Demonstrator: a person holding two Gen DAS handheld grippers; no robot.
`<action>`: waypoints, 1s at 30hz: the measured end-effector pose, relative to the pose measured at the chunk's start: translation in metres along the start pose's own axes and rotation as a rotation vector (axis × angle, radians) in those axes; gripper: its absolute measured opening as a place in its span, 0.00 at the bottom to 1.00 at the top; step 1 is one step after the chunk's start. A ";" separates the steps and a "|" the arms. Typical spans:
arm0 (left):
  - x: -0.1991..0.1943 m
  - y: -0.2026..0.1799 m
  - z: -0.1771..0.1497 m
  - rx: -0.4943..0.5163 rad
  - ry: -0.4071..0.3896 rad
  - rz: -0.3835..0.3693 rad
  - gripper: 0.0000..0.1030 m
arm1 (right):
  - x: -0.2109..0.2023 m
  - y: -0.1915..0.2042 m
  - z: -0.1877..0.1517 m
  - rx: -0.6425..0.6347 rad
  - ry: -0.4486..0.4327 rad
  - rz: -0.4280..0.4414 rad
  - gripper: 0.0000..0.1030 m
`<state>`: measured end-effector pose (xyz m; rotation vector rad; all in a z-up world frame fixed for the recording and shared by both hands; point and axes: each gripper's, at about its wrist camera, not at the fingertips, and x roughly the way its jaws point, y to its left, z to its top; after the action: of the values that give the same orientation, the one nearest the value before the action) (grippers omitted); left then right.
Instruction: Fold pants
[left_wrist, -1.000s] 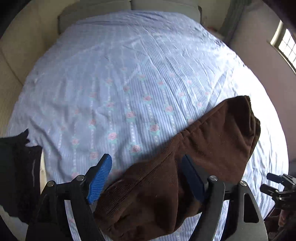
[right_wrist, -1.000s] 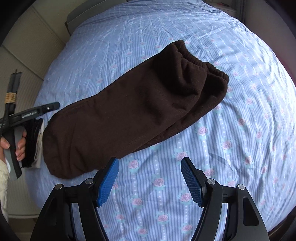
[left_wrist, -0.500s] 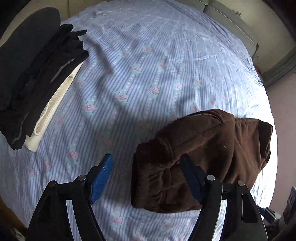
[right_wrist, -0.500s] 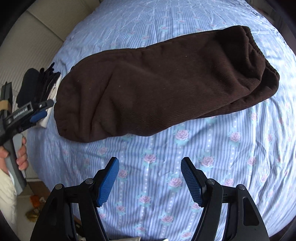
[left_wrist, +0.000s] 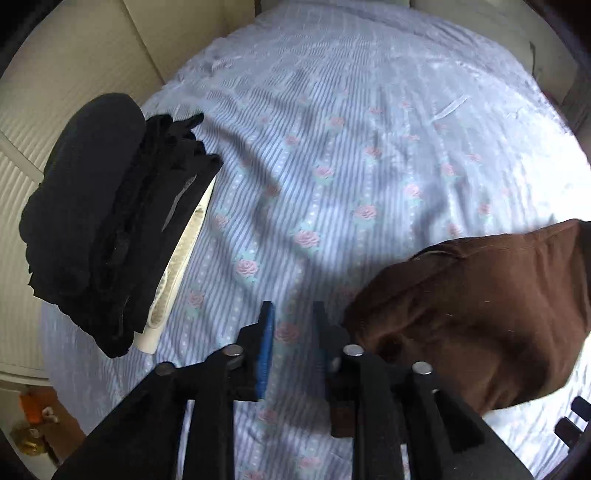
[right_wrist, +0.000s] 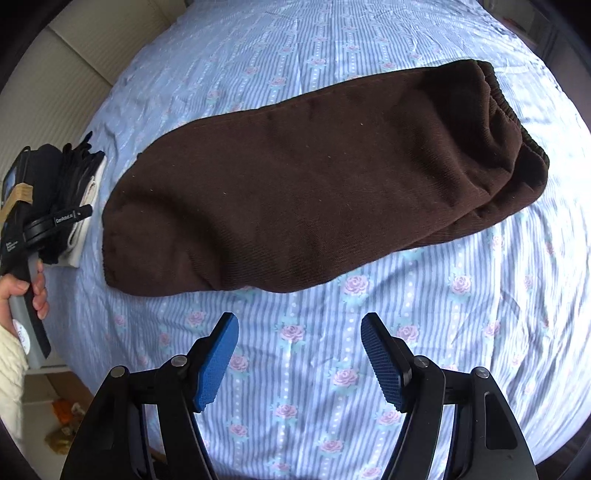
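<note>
While your left gripper (left_wrist: 291, 325) sits low over the bed, its two blue pads are now close together with only a thin gap, and nothing is between them; a second ago they were spread wide with the brown cloth lying between them. So you have let the pants go and drawn that hand off to the side. The pants (left_wrist: 469, 310) now lie just to the right of that gripper, and the near end looks bunched up in this view. Your right gripper (right_wrist: 299, 354) is spread wide and holds nothing, the same as before, and it hovers over the striped bed sheet (right_wrist: 369, 369) just in front of the pants (right_wrist: 314, 199). From that side you see the pants as one long brown shape, folded once so one half lies on the other, with the stretchy waist end far off to the right. They look bigger in this view than a second ago, so that hand has come closer. This looks like the pause between two folds. I think the next step is to bring one end over to the other. Farther off on the left, a pile of dark clothes (left_wrist: 110, 221) rests on the bed edge.
</note>
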<state>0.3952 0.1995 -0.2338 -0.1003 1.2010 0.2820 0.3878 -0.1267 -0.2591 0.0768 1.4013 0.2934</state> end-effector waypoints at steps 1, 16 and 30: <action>-0.015 -0.002 -0.005 0.008 -0.025 -0.075 0.49 | -0.002 -0.001 0.000 -0.001 -0.008 0.015 0.68; -0.064 -0.249 -0.157 0.958 -0.306 -0.114 0.43 | -0.032 -0.119 -0.046 0.208 -0.009 -0.093 0.68; -0.042 -0.280 -0.089 0.821 -0.173 -0.172 0.17 | -0.028 -0.155 -0.076 0.261 -0.021 0.019 0.67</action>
<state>0.3760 -0.0963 -0.2471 0.5240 1.0489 -0.3574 0.3344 -0.2913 -0.2805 0.3075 1.4125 0.1236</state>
